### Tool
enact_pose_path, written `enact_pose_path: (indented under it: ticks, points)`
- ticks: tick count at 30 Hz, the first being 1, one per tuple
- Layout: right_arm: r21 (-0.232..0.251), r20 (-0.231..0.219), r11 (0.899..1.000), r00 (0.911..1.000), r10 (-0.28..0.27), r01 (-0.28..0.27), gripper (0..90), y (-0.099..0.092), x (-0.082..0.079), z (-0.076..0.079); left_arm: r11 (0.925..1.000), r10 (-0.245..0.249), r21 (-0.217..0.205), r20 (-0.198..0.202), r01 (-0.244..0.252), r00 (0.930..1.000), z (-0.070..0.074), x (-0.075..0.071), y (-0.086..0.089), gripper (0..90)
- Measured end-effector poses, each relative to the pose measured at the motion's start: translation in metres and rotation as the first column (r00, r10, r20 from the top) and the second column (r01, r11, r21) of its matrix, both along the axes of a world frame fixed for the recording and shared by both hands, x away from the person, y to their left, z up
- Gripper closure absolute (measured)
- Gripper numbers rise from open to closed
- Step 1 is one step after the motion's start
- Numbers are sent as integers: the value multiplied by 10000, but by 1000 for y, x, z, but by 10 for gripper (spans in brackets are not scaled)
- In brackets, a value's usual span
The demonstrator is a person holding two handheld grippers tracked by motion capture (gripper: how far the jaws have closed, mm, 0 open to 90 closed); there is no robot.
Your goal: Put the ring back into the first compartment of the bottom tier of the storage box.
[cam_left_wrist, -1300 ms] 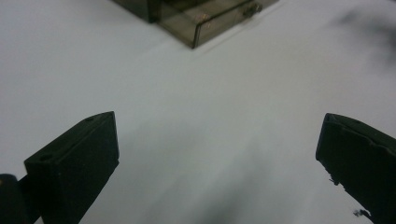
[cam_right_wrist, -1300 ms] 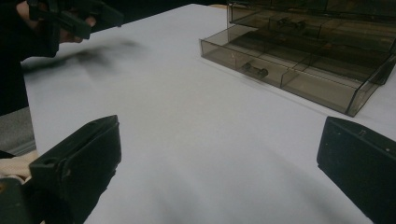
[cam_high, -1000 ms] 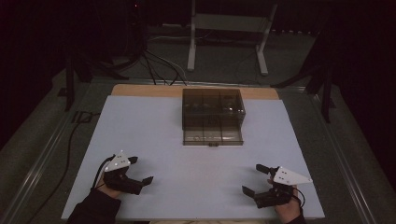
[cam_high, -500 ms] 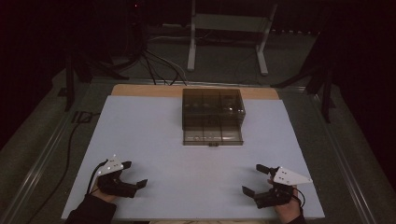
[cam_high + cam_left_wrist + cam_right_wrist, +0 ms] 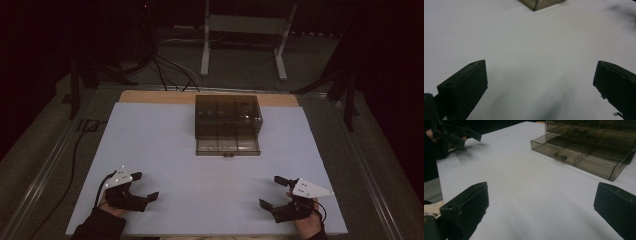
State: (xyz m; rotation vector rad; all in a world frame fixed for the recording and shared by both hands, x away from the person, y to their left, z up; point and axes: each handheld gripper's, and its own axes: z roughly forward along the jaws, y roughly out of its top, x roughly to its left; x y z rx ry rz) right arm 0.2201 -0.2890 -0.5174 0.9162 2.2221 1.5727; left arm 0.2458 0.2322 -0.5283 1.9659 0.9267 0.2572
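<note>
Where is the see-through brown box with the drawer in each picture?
High view: the box sits at the middle of the far half of the white table, drawer pulled toward the person.
Left gripper view: just its corner peeks in at the top edge.
Right gripper view: upper right, drawer open.
Shared landmark: the drawer's small dark handle.

Left gripper (image 5: pixel 146 186) at lower left of the high view, jaws spread wide, held low, right gripper (image 5: pixel 272 192) at lower right, jaws likewise wide apart
</note>
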Motion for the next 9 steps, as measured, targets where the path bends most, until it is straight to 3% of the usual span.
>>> enact_pose_path:
  ticks: [9]
  points:
    - [-44, -36, 10000, 10000, 23, -23, 0, 0, 1, -1, 9999, 126, -46, 16, -126, 9999, -1, 1, 1, 7]
